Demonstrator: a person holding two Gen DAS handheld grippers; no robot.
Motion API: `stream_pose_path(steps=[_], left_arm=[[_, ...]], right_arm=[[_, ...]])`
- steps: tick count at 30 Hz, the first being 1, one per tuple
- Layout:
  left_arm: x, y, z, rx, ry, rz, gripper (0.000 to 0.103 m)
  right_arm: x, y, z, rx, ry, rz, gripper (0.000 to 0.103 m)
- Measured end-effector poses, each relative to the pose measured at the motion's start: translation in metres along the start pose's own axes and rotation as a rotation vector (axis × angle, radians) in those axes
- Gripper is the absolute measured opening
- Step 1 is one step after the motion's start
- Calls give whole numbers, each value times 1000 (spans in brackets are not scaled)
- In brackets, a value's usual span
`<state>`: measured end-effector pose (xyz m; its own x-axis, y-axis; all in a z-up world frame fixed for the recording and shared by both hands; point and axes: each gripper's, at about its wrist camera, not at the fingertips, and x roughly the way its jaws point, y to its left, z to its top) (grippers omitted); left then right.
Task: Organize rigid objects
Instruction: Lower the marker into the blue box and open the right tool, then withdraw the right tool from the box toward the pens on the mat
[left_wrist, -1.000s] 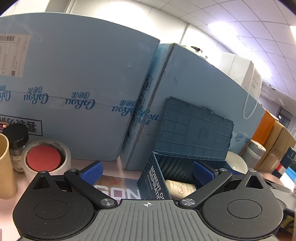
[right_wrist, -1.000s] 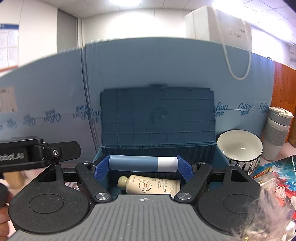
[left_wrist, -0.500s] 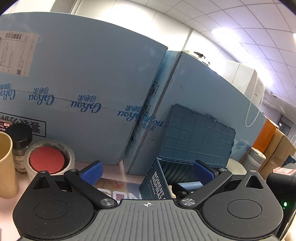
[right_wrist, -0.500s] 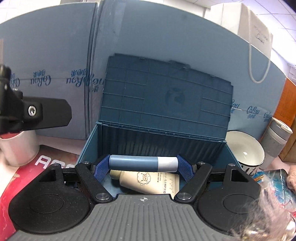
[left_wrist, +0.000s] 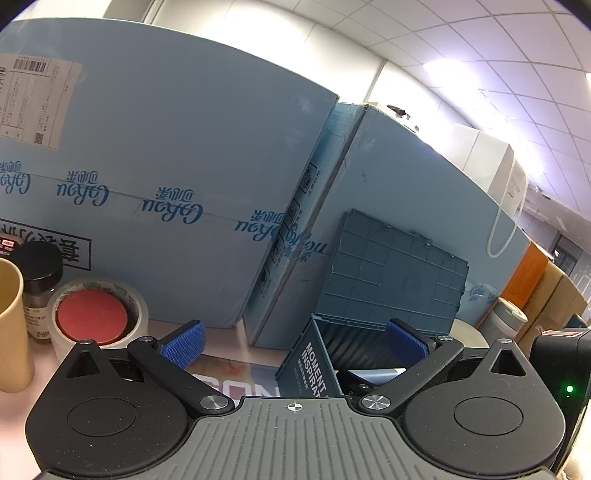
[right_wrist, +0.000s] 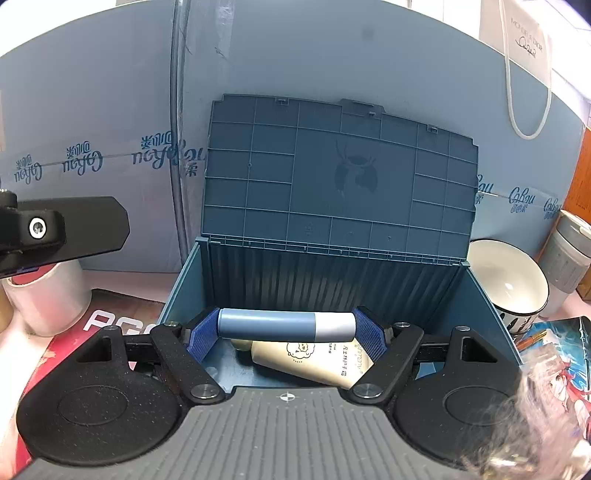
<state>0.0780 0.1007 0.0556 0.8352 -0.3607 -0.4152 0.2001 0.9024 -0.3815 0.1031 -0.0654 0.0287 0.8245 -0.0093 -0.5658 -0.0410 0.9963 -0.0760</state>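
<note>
One blue-and-silver cylindrical tube (right_wrist: 285, 325) lies crosswise in our right hand-held gripper (right_wrist: 286, 334), clamped end to end, low inside the open dark-blue plastic box (right_wrist: 184, 284) above a cream bottle (right_wrist: 314, 360); our left hand-held gripper (left_wrist: 293, 341) stands apart, empty.

right gripper (right_wrist: 286, 332) | carried blue tube (right_wrist: 284, 325) lower, into open storage box (right_wrist: 487, 295)

Open box (right_wrist: 184, 291) before stacked cartons (right_wrist: 110, 110)
Bottle (right_wrist: 314, 360) lies inside; bowl (right_wrist: 517, 291) right, tape roll (right_wrist: 48, 295) left
</note>
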Motion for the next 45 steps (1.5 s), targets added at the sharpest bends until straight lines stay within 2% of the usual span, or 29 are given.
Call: stream_pose_path(steps=[21, 28, 36, 40, 45], left_arm=[[5, -2, -2, 9, 15, 3, 103], [9, -6, -6, 27, 28, 14, 103], [6, -10, -6, 38, 13, -17, 103], [7, -14, -8, 57, 34, -46, 103], [4, -24, -10, 67, 54, -134, 103]], right_arm=[[0, -1, -3, 26, 16, 18, 76], [-8, -5, -4, 45, -7, 34, 89], [-47, -8, -10, 73, -107, 37, 94], [-72, -19, -16, 104, -172, 45, 96], [-105, -39, -32, 181, -256, 46, 97]])
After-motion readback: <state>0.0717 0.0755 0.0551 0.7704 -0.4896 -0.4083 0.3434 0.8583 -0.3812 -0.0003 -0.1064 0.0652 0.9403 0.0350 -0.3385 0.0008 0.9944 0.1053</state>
